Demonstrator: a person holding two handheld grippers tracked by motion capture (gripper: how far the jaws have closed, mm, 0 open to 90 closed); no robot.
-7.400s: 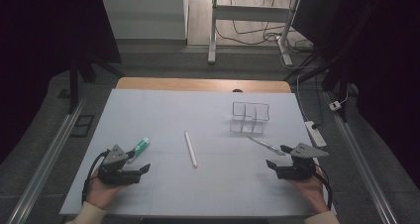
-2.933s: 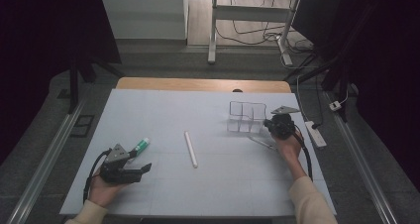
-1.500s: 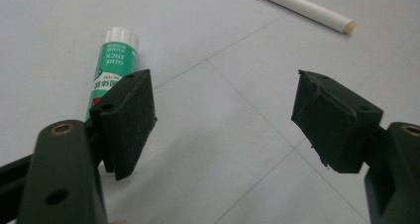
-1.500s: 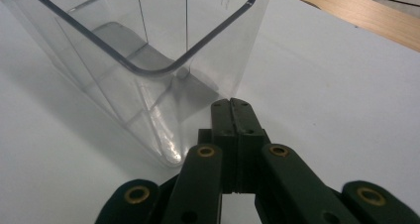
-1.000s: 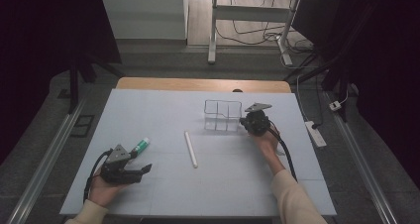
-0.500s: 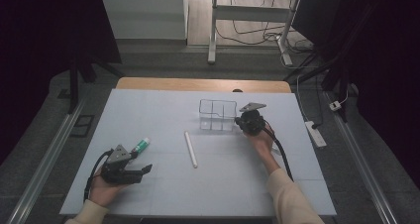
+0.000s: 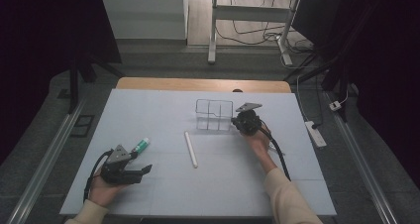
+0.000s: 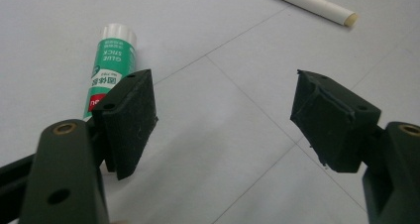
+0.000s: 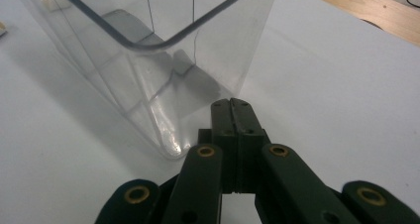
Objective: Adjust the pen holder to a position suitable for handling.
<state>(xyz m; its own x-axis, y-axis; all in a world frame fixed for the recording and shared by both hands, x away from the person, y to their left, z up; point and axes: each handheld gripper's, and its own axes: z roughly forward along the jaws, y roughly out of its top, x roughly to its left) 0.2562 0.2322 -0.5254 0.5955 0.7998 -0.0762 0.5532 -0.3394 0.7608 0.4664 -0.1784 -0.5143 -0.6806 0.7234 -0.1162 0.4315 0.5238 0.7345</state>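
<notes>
Tabletop [image 7: 163, 115], pale blue, stands in a dark room. Your right hand-held gripper [image 7: 236, 122], jaws closed on nothing, touches the clear divided box [image 7: 214, 114]. Your left hand-held gripper [image 7: 145, 169] gapes empty near a glue stick [image 7: 141, 145]; a white tube [image 7: 190, 148] lies between.

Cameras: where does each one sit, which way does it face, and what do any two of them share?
High view: above the person's side, looking forward and down on the table; both forearms, left gripper and right gripper show.
Left gripper view: rides the left gripper, looking along its open jaws at the glue stick.
Right gripper view: rides the right gripper, jaws shut, against the clear organizer.
Shared: the white tube shows in the high and left gripper views.
</notes>
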